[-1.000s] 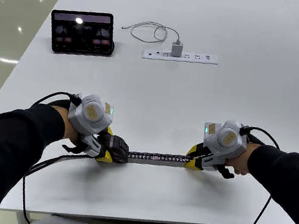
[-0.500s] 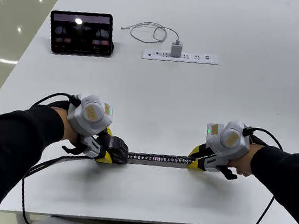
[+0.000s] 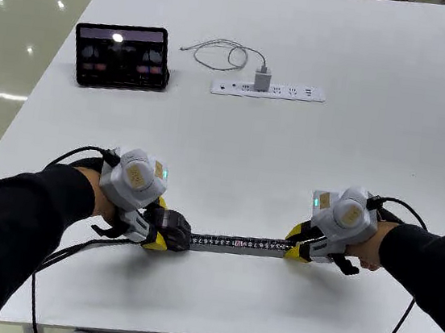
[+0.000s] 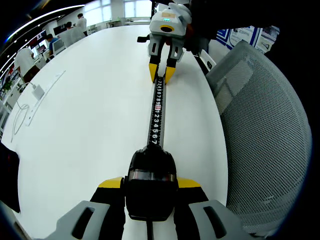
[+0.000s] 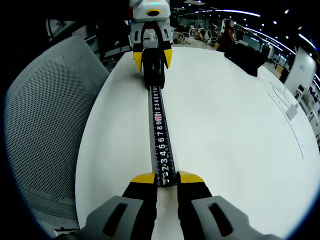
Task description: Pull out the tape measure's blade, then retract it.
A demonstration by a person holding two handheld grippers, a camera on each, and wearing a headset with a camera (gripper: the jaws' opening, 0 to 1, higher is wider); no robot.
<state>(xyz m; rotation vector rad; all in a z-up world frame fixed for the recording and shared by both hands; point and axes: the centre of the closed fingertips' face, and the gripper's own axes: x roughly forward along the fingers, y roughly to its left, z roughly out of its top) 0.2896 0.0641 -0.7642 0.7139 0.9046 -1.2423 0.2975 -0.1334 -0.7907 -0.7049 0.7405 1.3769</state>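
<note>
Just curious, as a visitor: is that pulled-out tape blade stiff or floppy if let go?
Probably springy-stiff: the blade runs straight from the case to the right gripper. It looks thin, so a sideways push would likely bend it. Released, it may snap back.

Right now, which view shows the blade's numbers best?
Right gripper view: the blade runs up mid-frame, digits large and legible. Left gripper view shows smaller digits; head view, a thin strip with tiny marks.
</note>
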